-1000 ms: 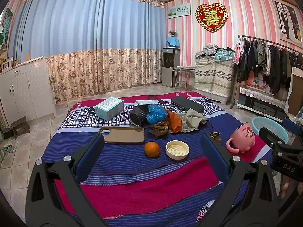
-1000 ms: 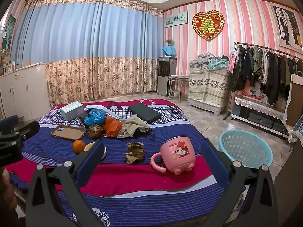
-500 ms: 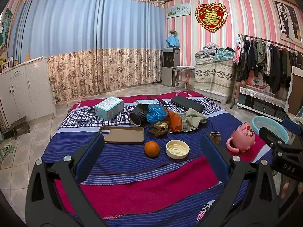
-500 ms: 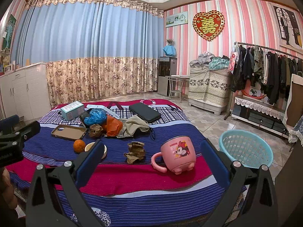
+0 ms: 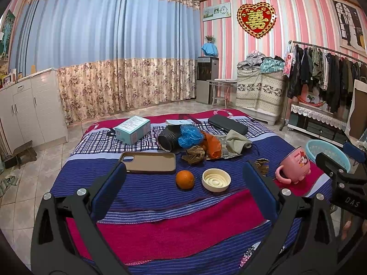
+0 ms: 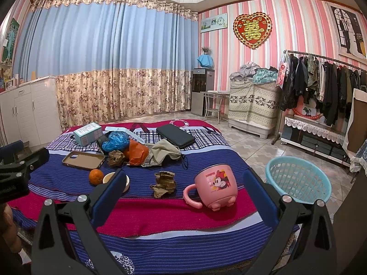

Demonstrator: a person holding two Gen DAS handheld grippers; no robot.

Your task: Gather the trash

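On the striped blanket-covered bed (image 6: 160, 215), a crumpled brown paper scrap (image 6: 164, 183) lies beside the pink cartoon mug (image 6: 214, 189); left gripper (image 5: 183, 190) and right gripper (image 6: 184, 190) fingers spread wide, empty; turquoise plastic basket (image 6: 298, 178) on floor.

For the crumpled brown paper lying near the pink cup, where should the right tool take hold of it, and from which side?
Probably from above, across the raised upper folds of the crumpled brown paper. It lies loose on the blanket, apart from the pink cup, so the open right tool has room to straddle it.
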